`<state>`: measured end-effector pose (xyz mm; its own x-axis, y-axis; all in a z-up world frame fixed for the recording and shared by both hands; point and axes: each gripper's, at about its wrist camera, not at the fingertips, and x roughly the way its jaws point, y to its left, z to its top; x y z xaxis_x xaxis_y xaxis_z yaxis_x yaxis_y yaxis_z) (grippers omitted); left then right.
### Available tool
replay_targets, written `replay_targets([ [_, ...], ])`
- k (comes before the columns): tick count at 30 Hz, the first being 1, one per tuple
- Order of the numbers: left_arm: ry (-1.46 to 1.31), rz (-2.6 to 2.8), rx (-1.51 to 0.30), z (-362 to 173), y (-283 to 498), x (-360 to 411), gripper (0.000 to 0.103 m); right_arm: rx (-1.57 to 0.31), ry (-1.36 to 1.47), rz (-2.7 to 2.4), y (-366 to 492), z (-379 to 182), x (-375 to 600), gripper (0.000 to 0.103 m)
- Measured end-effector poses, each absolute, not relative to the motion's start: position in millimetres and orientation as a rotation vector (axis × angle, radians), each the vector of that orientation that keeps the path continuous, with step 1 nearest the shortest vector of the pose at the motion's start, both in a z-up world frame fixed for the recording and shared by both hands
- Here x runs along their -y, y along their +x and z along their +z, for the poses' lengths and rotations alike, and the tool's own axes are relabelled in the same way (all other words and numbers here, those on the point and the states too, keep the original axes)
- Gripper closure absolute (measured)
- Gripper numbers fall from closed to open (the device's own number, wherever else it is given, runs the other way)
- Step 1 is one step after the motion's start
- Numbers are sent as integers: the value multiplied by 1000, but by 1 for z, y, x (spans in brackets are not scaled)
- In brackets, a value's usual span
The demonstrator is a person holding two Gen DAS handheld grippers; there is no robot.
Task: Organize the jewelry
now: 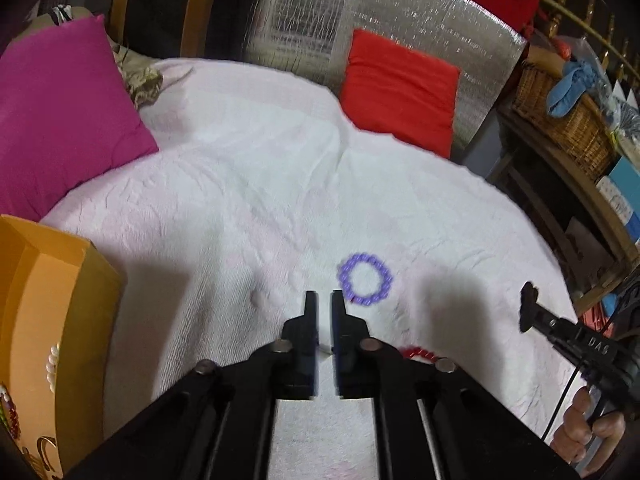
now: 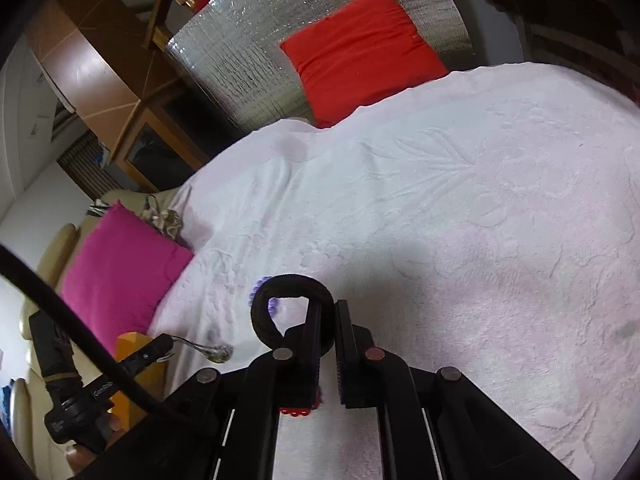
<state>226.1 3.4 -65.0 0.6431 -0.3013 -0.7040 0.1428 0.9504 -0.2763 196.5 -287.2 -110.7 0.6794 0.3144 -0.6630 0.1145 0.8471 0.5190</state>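
Observation:
A purple bead bracelet [image 1: 365,279] lies flat on the white bedspread [image 1: 248,200], just ahead and right of my left gripper [image 1: 323,300], whose fingers stand nearly together with nothing between them. A red bead bracelet [image 1: 418,353] lies beside the left gripper's right arm. My right gripper [image 2: 328,312] is shut on a black fabric band [image 2: 276,300], held above the bed; it also shows at the right of the left wrist view [image 1: 530,300]. The purple bracelet [image 2: 266,292] peeks out behind the band. An orange box [image 1: 44,320] at the left holds beaded jewelry.
A magenta cushion [image 1: 60,112] lies at the bed's left, a red cushion [image 1: 400,92] at the back against a silver foil panel [image 1: 400,20]. Wicker baskets [image 1: 560,112] on shelves stand to the right. A small silvery piece [image 2: 216,352] lies near the box [image 2: 132,360].

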Motion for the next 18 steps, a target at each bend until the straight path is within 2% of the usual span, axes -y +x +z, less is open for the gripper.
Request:
replay_targets([
  [4,-178,-260,-809,-58,223,-2,98,-806,551,153,193,-104,279,96],
  [8,-178,-252,-885,-74,232,-6,98,-814,544,154,192,-106,274,96],
  [9,-167,-242,-910,-80,234,-6,96,-817,543,152,192,-107,274,96],
  [11,-156,-215,-982,-96,241,-5,81,-827,544,145,194,-109,274,96],
  [13,-134,-201,-1060,-112,247,-1,54,-836,545,145,195,-112,274,96],
  [18,-15,-156,-1115,-132,248,19,52,-846,519,138,198,-115,271,96],
])
